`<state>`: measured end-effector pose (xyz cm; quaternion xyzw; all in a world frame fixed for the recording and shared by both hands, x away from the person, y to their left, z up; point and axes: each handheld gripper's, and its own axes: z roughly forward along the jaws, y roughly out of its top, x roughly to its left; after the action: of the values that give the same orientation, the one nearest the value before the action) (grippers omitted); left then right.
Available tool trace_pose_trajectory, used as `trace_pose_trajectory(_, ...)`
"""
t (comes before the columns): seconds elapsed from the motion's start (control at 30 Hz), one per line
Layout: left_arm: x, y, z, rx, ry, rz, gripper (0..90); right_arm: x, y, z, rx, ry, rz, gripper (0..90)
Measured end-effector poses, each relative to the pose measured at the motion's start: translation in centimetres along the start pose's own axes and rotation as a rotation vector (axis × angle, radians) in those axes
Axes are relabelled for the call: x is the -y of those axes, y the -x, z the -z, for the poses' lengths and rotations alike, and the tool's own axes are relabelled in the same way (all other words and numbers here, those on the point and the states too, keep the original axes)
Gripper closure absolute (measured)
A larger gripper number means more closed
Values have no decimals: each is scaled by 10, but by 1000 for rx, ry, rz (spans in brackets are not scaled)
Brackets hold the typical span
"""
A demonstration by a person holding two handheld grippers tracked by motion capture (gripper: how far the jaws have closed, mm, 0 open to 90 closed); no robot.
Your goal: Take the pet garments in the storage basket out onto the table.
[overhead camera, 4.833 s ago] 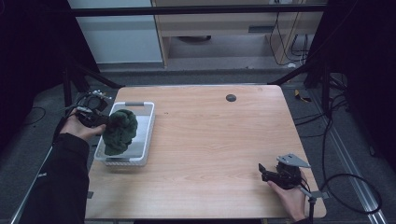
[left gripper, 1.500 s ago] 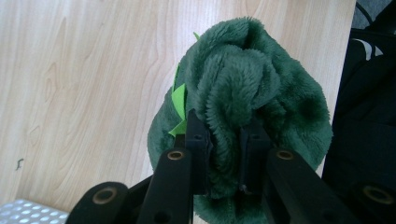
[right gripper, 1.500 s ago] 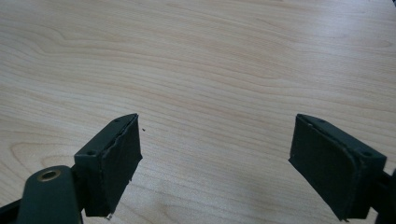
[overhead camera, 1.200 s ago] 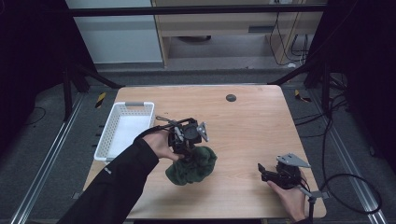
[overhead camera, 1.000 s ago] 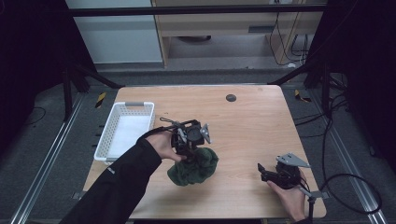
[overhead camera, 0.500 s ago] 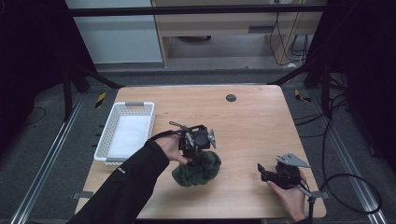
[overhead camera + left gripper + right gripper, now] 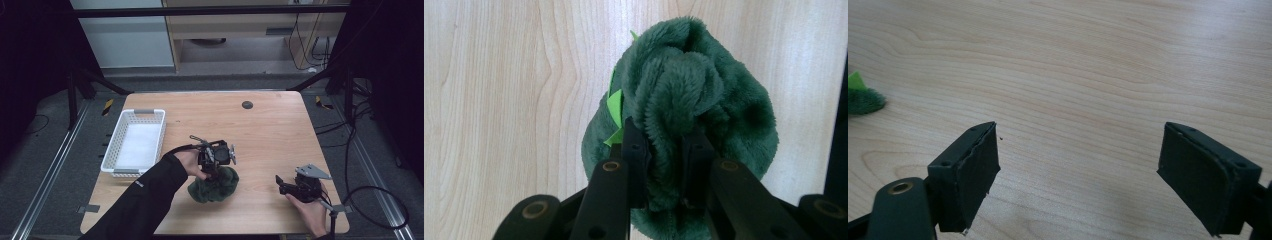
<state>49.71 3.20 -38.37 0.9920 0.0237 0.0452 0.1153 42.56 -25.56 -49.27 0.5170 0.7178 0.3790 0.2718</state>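
Step in hand, as I read it: moving the green plush toy from basket to table, now at the set-down stage. Next move prob. calls for opening the jaws and lifting straight up so the fabric doesn't snag and drag along; toy is floppy, so it may slump or roll once freed.

Largest to smallest:

Table (image 7: 280, 125): light wood, flat, smooth, visible grain, rounded corners; a small dark round disc (image 7: 247, 104) near the far edge.

Basket (image 7: 156, 131): white plastic, rectangular, slotted walls, at the table's left side, well apart from the toy; nothing seen inside.

Plush toy (image 7: 214, 184): dark green, fluffy pile, bunched into a soft lump, w/ a bright green felt bit (image 7: 616, 106) at its side. It sits at the table's front middle, resting on the wood or nearly so; can't tell full contact.

Left gripper (image 7: 216, 159): black, hard, right above the toy, jaws clamped on a fold of the plush, pile bulging betw. the pads.

Right gripper (image 7: 296, 187): black w/ grey three-cornered plate, low over the front right of the table, jaws spread wide, nothing betw. them, just bare wood; toy's edge shows far off to its side.
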Motion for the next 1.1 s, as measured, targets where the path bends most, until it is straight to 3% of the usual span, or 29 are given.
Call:
trace_pose_trajectory(0.2,2,0,-13,14,-5,7,739,0,0,0,-1,-1,-1,162)
trace_pose_trajectory(0.5,1,1,-14,8,2,0,685,0,0,-1,-2,-3,4,162)
trace_pose_trajectory(0.77,1,2,-12,5,21,-13,577,0,0,-1,-2,-5,4,161)
trace_pose_trajectory(1.1,6,4,3,-13,82,-7,486,0,0,-1,-2,-5,2,160)
